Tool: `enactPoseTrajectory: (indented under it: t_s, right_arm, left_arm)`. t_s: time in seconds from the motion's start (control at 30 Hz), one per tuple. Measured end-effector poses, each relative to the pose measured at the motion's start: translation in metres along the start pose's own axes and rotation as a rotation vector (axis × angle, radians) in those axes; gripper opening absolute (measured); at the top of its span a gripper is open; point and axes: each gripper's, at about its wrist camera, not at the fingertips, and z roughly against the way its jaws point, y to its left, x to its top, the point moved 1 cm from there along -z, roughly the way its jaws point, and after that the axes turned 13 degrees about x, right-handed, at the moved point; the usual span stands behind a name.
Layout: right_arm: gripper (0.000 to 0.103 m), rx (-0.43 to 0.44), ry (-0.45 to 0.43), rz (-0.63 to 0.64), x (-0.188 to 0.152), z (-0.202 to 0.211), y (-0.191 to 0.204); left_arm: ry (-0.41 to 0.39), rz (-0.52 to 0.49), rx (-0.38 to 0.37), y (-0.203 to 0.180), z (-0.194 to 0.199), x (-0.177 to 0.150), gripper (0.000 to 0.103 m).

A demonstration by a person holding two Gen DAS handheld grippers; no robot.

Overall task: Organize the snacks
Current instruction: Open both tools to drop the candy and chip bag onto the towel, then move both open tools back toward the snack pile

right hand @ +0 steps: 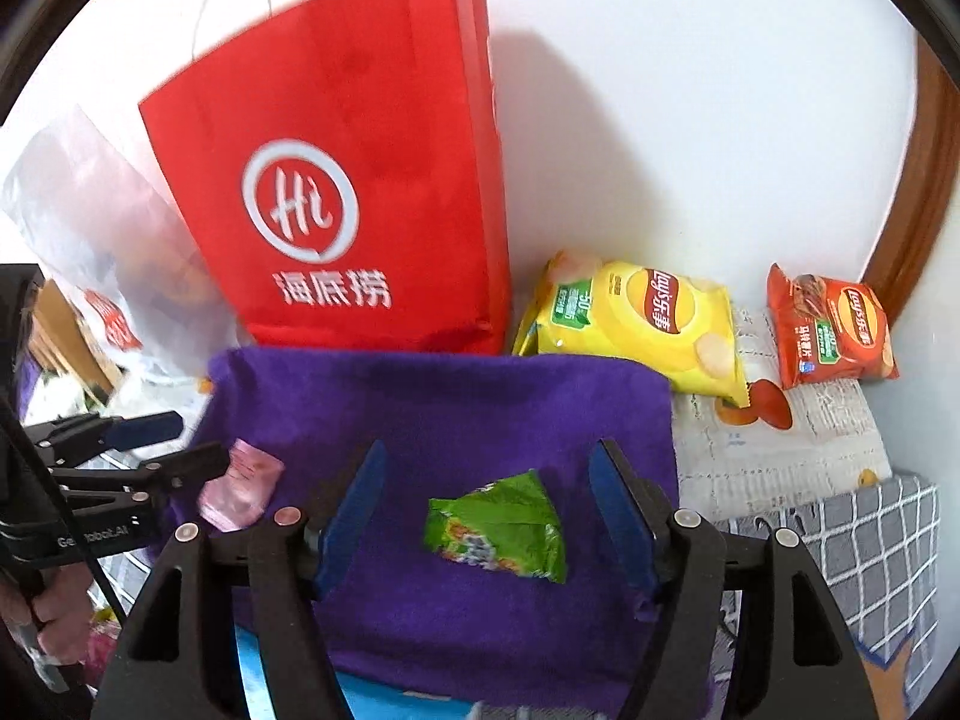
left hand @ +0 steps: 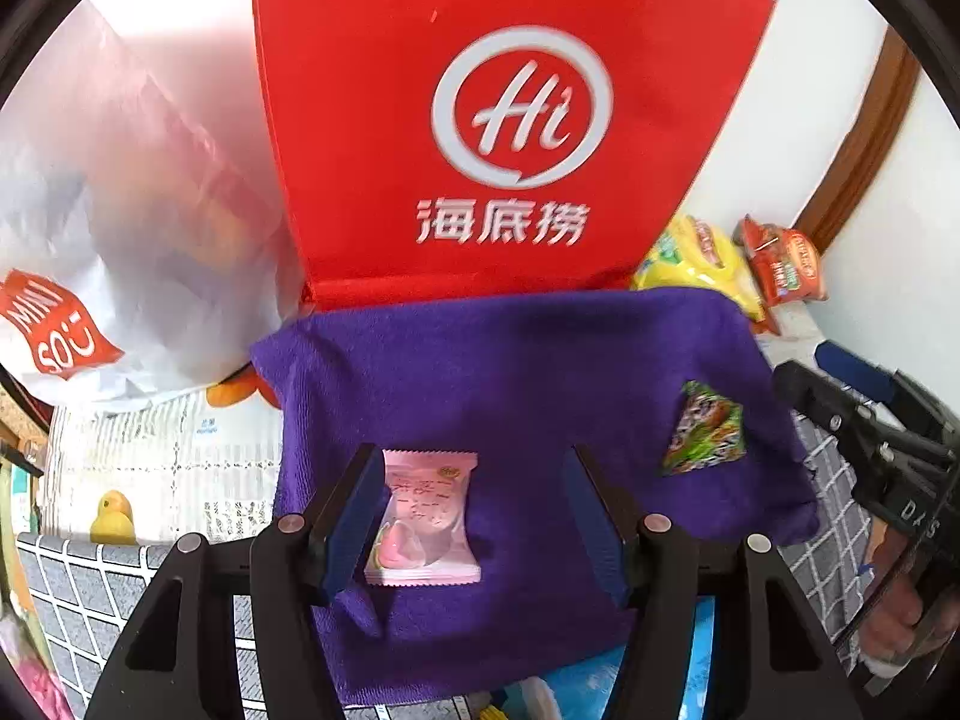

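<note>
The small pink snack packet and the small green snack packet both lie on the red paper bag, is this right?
Not quite: both wrist views show the small pink snack packet and the small green snack packet lying on the purple cloth. The red paper bag stands upright behind it.

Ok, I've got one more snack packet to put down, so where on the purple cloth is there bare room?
The purple cloth is bare between pink packet and green packet, and along its far edge by the red bag. It is crowded beyond the right edge, by the yellow chip bag.
</note>
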Motion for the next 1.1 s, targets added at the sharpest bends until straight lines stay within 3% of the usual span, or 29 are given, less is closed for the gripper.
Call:
enactPoseTrajectory:
  t_s: [0.33, 0.53, 0.77, 1.1]
  right_arm:
    - [0.070, -0.061, -0.022, -0.022, -0.024, 0.052, 0.002]
    - [0.070, -0.092, -0.032, -0.053, -0.044, 0.093, -0.003]
    - [0.070, -0.082, -0.039, -0.071, -0.071, 0.128, 0.005]
    - [0.070, -0.060, 0.013, -0.027, -0.099, 0.145, 0.029]
  left_arm:
    - [-0.111, -0.011, -0.060, -0.005, 0.050, 0.002, 0.060]
    - [-0.174, 0.004, -0.058, -0.004, 0.089, 0.003, 0.060]
    - [-0.189, -0.038, -0.039, -0.003, 0.112, -0.017, 0.060]
    - [-0.219, -0.021, -0.024, 0.006, 0.153, -0.048, 0.060]
